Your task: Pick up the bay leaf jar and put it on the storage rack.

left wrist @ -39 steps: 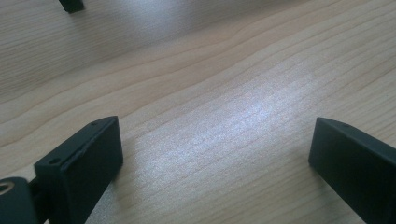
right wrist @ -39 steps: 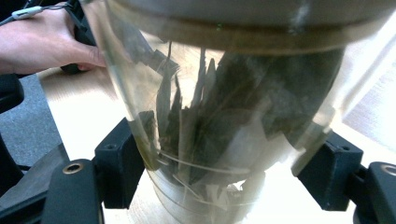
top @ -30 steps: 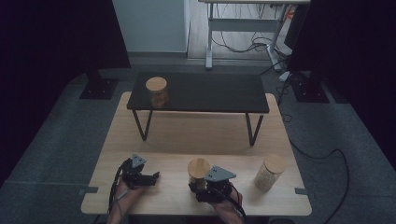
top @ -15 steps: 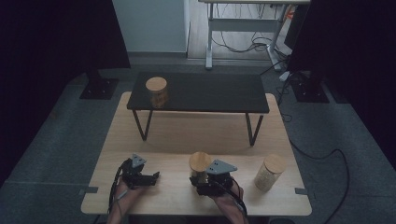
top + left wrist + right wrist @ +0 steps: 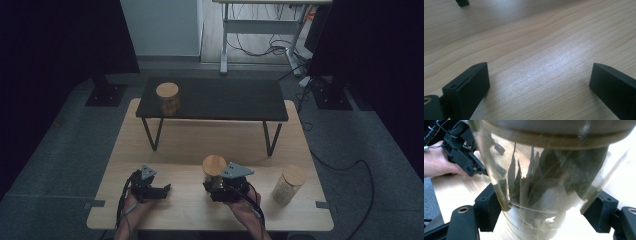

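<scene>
Slightly lifted since a second ago, the jar stands upright, clamped in the right gripper at lower centre. Left gripper, jaws apart and empty, rests lower left; the shelf lies straight ahead above.

I can read no text, label, brand, number or sign anywhere from my station: not on the jars, the grippers, the tables or the floor markings.

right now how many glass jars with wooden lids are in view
3. One glass jar with a round wooden lid stands on the black low table's left end. One sits between the right hand-held gripper's jaws on the light wooden table. One stands further right, untouched.
</scene>
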{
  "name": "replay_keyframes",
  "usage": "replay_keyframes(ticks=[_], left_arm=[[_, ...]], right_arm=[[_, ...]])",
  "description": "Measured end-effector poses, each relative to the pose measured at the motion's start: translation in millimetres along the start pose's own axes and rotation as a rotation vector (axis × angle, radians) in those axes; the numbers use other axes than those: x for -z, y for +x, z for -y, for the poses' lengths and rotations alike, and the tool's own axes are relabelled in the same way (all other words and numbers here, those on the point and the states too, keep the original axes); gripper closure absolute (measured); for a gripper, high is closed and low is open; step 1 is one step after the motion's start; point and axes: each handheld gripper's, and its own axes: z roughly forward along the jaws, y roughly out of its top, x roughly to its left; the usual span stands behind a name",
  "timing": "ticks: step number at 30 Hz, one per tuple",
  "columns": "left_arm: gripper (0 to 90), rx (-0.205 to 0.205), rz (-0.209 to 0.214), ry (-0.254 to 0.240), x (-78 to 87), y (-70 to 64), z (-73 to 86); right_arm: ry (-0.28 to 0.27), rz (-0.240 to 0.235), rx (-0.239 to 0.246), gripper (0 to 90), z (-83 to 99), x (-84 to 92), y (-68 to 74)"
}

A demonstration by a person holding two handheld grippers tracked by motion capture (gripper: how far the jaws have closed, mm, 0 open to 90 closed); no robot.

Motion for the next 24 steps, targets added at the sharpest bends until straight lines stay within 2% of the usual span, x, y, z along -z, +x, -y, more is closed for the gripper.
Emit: replay_keyframes(ticks=[24], left_arm=[[2.6, -0.008, 0.002, 0.003, 0.3, 0.6, 0.0]], right_arm=[[-0.007, 0.019, 0.017, 25.0, -32.6, -4.3, -17.5]])
